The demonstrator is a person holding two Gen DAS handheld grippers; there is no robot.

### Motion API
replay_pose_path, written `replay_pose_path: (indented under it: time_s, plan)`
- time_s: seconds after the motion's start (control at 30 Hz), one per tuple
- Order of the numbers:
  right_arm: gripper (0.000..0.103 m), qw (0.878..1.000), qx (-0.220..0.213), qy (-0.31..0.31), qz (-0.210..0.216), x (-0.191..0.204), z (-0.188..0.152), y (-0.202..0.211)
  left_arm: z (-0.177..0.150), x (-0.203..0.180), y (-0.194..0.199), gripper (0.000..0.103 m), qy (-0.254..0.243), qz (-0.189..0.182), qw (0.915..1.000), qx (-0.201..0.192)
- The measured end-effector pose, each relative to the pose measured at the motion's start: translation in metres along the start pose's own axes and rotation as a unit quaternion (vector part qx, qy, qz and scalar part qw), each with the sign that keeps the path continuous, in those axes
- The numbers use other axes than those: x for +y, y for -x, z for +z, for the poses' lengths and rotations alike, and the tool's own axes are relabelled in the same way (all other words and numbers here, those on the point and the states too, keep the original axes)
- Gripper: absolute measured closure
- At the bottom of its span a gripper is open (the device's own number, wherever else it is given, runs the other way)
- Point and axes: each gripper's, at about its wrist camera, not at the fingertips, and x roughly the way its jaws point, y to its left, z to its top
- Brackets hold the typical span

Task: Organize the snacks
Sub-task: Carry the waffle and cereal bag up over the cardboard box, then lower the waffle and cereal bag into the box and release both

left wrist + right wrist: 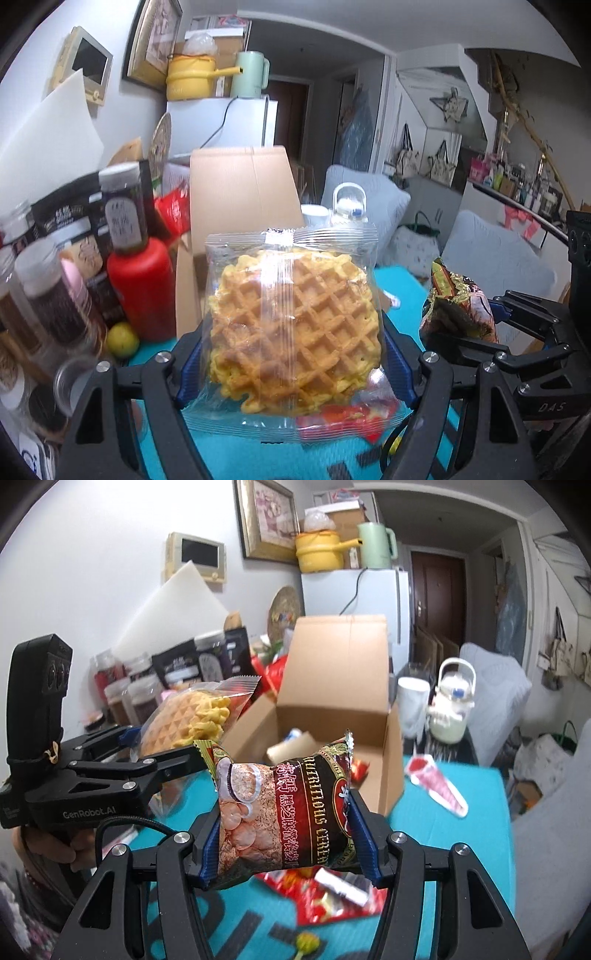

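A clear-wrapped golden waffle (pixel 295 325) is clamped in the left gripper (pixel 291 354); a dark red foil cereal packet (pixel 288 812) is pinched by the right gripper (pixel 288 842), both held above the teal table (pixel 443 819) before the open brown cardboard box (pixel 332 701).

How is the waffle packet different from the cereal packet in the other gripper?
The waffle packet has a clear wrapper showing the golden waffle; the cereal packet is opaque, dark red and printed. The waffle packet looks flat, the cereal packet puffy. Both are sealed snacks, each clamped between jaws near the open cardboard box.
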Motion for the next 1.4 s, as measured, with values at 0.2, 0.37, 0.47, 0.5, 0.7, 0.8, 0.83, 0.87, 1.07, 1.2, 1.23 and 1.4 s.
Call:
replay_pose_path:
  time_s: [0.2, 0.37, 0.47, 0.5, 0.7, 0.8, 0.83, 0.87, 1.07, 1.2, 1.23, 1.4]
  plan:
    - [0.044, 1.000, -0.013, 0.003, -0.001, -0.012, 0.029, -0.023, 0.026, 0.007, -0.022, 0.024, 0.005, 0.000, 0.9998, -0.020]
    - [0.044, 1.000, -0.019, 0.002, -0.003, -0.024, 0.048, -0.045, 0.044, 0.018, -0.041, 0.024, 0.018, 0.010, 0.9992, -0.036]
    - [0.044, 1.000, -0.018, 0.003, -0.014, -0.031, 0.059, -0.062, 0.053, 0.024, -0.053, 0.024, 0.026, 0.005, 0.9988, -0.040]
    - [0.044, 1.000, -0.019, 0.004, -0.013, -0.034, 0.063, -0.070, 0.057, 0.024, -0.057, 0.024, 0.025, 0.004, 0.9988, -0.041]
    - [0.044, 1.000, -0.007, -0.014, 0.004, -0.047, 0.071, -0.110, 0.066, 0.031, -0.092, 0.024, 0.024, 0.015, 0.9991, -0.031]
    - [0.044, 1.000, 0.002, -0.018, 0.001, -0.053, 0.073, -0.129, 0.069, 0.038, -0.110, 0.024, 0.027, 0.029, 0.9991, -0.018]
    - [0.044, 1.000, 0.006, -0.021, 0.001, -0.055, 0.074, -0.136, 0.070, 0.041, -0.117, 0.024, 0.026, 0.038, 0.9989, -0.013]
    - [0.044, 1.000, 0.008, -0.022, 0.002, -0.057, 0.074, -0.141, 0.071, 0.043, -0.121, 0.024, 0.024, 0.043, 0.9987, -0.012]
    - [0.044, 0.999, 0.021, -0.035, -0.004, -0.070, 0.077, -0.176, 0.067, 0.058, -0.150, 0.024, 0.023, 0.090, 0.9957, 0.008]
    - [0.044, 0.999, 0.033, -0.038, -0.009, -0.073, 0.075, -0.191, 0.061, 0.065, -0.168, 0.024, 0.021, 0.106, 0.9937, 0.029]
    - [0.044, 0.999, 0.036, -0.037, -0.008, -0.073, 0.073, -0.194, 0.059, 0.066, -0.172, 0.024, 0.019, 0.109, 0.9933, 0.033]
    - [0.044, 0.997, 0.063, -0.033, -0.020, -0.077, 0.066, -0.212, 0.051, 0.068, -0.193, 0.024, 0.012, 0.123, 0.9904, 0.063]
